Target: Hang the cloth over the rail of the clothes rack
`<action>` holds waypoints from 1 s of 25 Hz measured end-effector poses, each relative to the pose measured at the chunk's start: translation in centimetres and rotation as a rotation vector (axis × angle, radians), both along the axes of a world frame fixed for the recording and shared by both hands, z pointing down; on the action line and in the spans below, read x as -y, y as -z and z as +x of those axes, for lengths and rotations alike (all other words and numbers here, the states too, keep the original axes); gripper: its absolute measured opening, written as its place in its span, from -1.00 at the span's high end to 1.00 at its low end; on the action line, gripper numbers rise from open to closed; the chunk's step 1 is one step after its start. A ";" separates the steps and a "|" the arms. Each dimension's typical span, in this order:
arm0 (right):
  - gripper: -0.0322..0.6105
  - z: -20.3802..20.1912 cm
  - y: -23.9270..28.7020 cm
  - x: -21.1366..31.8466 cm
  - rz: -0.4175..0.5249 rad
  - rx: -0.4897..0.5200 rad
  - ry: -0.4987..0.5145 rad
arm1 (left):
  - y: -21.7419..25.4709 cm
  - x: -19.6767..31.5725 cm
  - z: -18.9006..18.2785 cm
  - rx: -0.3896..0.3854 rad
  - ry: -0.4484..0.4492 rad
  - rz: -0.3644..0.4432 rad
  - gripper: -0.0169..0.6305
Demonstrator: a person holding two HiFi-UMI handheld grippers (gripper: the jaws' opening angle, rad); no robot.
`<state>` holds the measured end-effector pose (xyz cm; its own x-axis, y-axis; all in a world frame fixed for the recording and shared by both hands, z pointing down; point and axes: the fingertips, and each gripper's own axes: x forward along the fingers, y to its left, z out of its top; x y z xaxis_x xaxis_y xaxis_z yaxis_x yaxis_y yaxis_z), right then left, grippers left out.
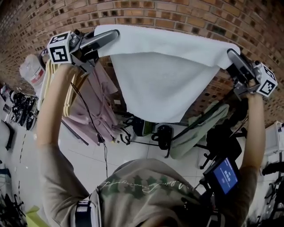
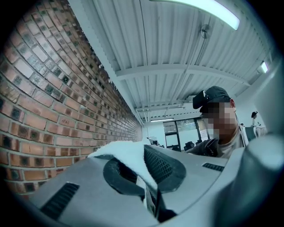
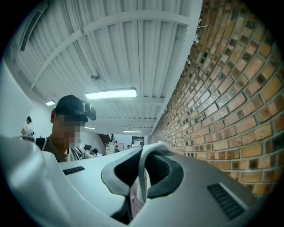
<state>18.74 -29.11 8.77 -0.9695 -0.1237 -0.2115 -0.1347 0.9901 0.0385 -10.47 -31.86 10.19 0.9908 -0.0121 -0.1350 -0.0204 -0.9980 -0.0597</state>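
Up by the brick wall (image 1: 186, 13), you hold the white cloth (image 1: 159, 66) spread between your left tool (image 1: 113, 34) and right tool (image 1: 231, 53), each clamped on a top corner, so the next move is probably draping it over the rail (image 1: 213, 107) below.

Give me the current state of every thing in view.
Cloth: held up, spread out, not yet over a rail.
Left hand-held gripper: shut on a cloth corner.
Right hand-held gripper: shut on the other corner.
Pink garments: hanging.
Screen: lit.
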 end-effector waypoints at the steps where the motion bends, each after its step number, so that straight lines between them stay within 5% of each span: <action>1: 0.85 0.0 0.1 0.2 0.000 0.002 -0.003 | 0.1 0.2 0.0 0.000 -0.002 -0.002 0.90; 25: 0.85 2.1 7.3 4.7 0.011 0.108 -0.069 | 6.9 5.1 1.6 0.005 0.049 -0.001 0.90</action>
<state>20.80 -33.78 1.43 -0.9303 -0.1868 -0.3158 -0.2067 0.9779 0.0307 -8.83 -36.93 3.33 0.9897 -0.0603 -0.1302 -0.0684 -0.9959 -0.0593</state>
